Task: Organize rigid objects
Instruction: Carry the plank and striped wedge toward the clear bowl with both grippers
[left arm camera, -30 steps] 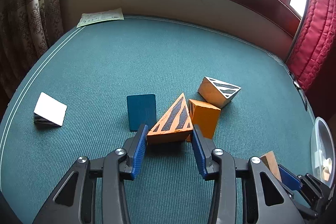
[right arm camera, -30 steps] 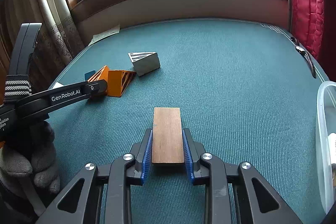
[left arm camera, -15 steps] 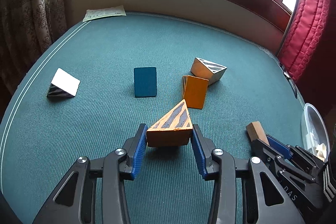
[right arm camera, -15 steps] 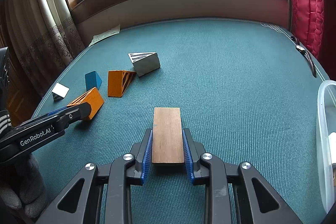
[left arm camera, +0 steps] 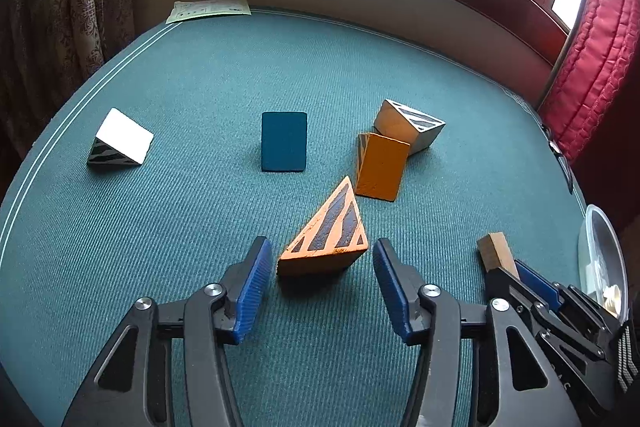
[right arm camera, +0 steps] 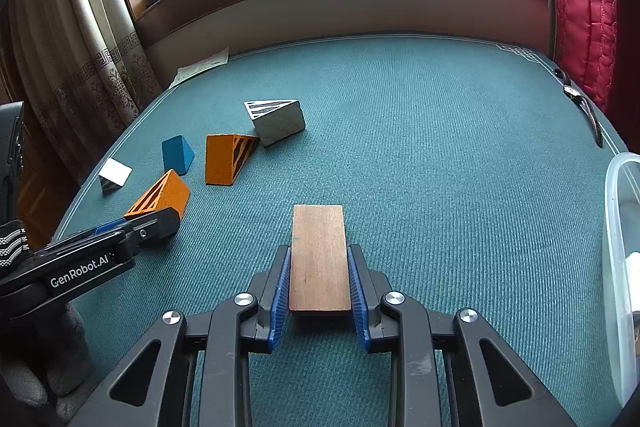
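Two grippers are in play, and we treat the striped orange wedge (left arm camera: 326, 233) as our reference point. The left gripper (left arm camera: 322, 283) has just been opening: its blue pads (left arm camera: 251, 287) stand clear of the wedge on both sides, with a visible gap on each. The wedge lies between them on the green table cloth (left arm camera: 200, 75), striped triangular face up, so we read it as released and set down, not held. We judge that it was placed here, nearer to us than the other blocks, to begin a separate group.

Beyond the wedge, just past its pointed tip, stands the second orange wedge (left arm camera: 380, 167), which touches the grey striped wedge (left arm camera: 408, 125) behind it. Farther off and to the left of the reference wedge stands the blue wedge (left arm camera: 284, 141), apart from everything. The white wedge (left arm camera: 120, 139) lies well to the left, near the table edge.

To the right of the reference wedge, the right gripper (right arm camera: 319, 285) is clenched on the brown wooden block (right arm camera: 318, 255), pads pressed against its long sides, so that the block points forward. We judge that this grip keeps the block ready while the left side finishes. The clear plastic container (right arm camera: 618, 247) sits at the far right; its contents are too unclear to name.
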Available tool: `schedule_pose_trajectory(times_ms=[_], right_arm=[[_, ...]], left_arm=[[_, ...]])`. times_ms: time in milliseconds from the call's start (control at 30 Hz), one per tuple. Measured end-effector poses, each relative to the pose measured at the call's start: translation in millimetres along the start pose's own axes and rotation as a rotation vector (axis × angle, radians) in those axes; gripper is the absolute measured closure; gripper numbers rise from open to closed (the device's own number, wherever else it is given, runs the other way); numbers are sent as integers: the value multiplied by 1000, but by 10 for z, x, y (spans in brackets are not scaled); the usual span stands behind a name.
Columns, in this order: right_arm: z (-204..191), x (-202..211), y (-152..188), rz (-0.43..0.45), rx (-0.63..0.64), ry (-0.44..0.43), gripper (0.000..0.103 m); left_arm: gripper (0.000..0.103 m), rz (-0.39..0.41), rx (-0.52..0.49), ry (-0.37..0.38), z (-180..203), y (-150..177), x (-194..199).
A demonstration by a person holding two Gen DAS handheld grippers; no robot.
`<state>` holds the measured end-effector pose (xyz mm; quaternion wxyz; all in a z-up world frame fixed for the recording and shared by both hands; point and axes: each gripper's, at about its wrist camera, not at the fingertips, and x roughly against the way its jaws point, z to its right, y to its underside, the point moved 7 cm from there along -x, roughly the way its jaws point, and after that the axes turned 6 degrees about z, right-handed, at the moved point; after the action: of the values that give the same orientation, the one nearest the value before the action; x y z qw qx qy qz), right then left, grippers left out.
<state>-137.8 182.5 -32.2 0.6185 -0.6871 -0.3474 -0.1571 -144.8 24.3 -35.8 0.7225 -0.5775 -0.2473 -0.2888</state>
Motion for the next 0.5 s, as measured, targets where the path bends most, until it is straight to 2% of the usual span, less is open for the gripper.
schedule_pose_trajectory(times_ms=[233, 333, 500], right_arm=[[-3, -2, 3, 0, 1, 1, 74], [-5, -3, 4, 0, 0, 0, 74], [-13, -1, 4, 0, 3, 3, 74]], left_arm=[[44, 15, -17, -23, 17, -30, -59], [59, 21, -43, -27, 42, -20, -62], [61, 38, -73, -29, 86, 18, -30]])
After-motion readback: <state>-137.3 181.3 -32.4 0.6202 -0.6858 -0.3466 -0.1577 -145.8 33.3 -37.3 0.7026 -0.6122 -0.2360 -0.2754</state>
